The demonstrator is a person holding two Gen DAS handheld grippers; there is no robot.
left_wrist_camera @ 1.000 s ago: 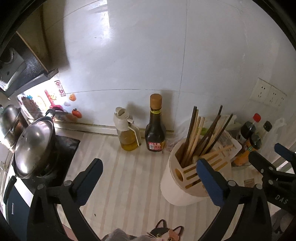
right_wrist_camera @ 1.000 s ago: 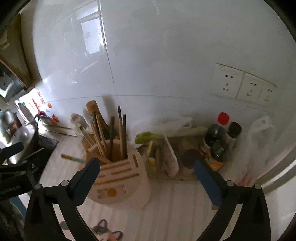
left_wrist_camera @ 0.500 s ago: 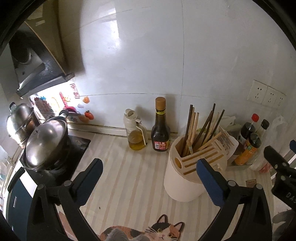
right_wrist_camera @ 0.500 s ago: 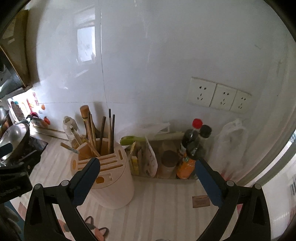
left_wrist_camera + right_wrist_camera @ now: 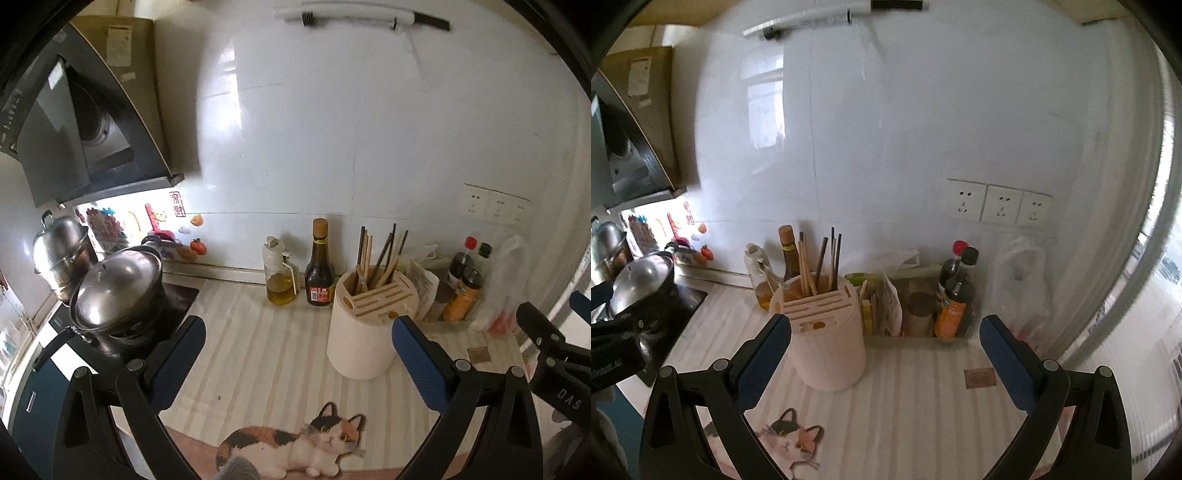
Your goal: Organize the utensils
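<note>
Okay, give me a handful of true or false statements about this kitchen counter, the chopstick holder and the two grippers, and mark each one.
1. The chopsticks stand in the white holder. True.
2. The left gripper is clamped on a chopstick. False: it is open and holds nothing.
3. A dark sauce bottle stands beside the oil dispenser. True.
4. The right gripper is shut. False: it is wide open.
5. The lidded pot sits right of the holder. False: it is on the left, on the stove.
</note>
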